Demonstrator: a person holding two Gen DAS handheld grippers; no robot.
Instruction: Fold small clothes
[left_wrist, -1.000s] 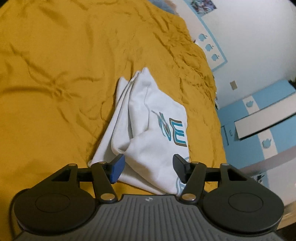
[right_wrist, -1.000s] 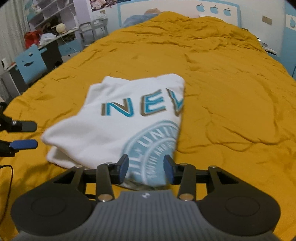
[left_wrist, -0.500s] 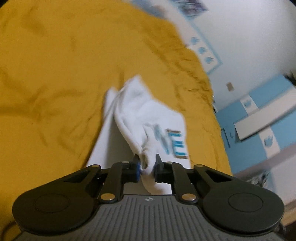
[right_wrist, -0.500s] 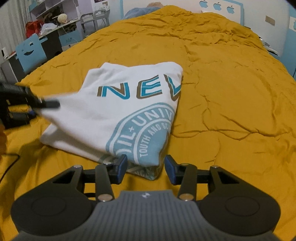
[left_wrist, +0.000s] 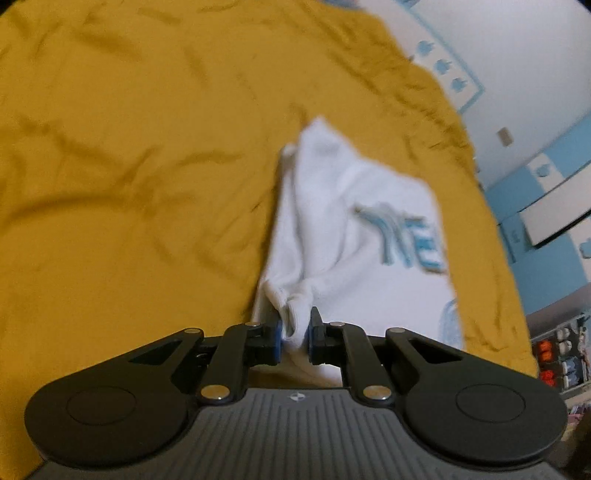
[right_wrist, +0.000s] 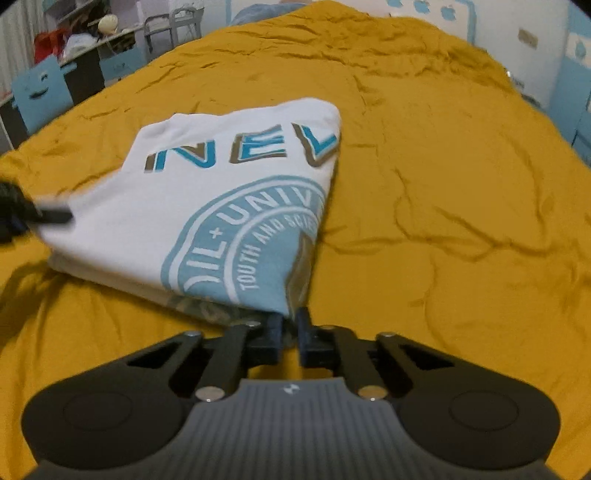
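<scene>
A small white T-shirt (right_wrist: 229, 192) with blue lettering and a round blue print lies folded on the yellow bedspread (right_wrist: 443, 184). My right gripper (right_wrist: 290, 321) is shut on the shirt's near corner by the round print. My left gripper (left_wrist: 294, 328) is shut on a bunched white corner of the same shirt (left_wrist: 351, 229) and holds it slightly lifted. The left gripper also shows at the left edge of the right wrist view (right_wrist: 40, 214), pinching the shirt's left corner.
The bedspread (left_wrist: 129, 184) stretches wide to the left and far side. A desk with clutter and a blue chair (right_wrist: 40, 92) stand beyond the bed's left edge. Blue and white cupboards (left_wrist: 546, 206) and a white wall lie past the right edge.
Both grippers have closed on the shirt: the left one first on its left corner, the right one now on the near corner. The left corner has been lifted a little.
</scene>
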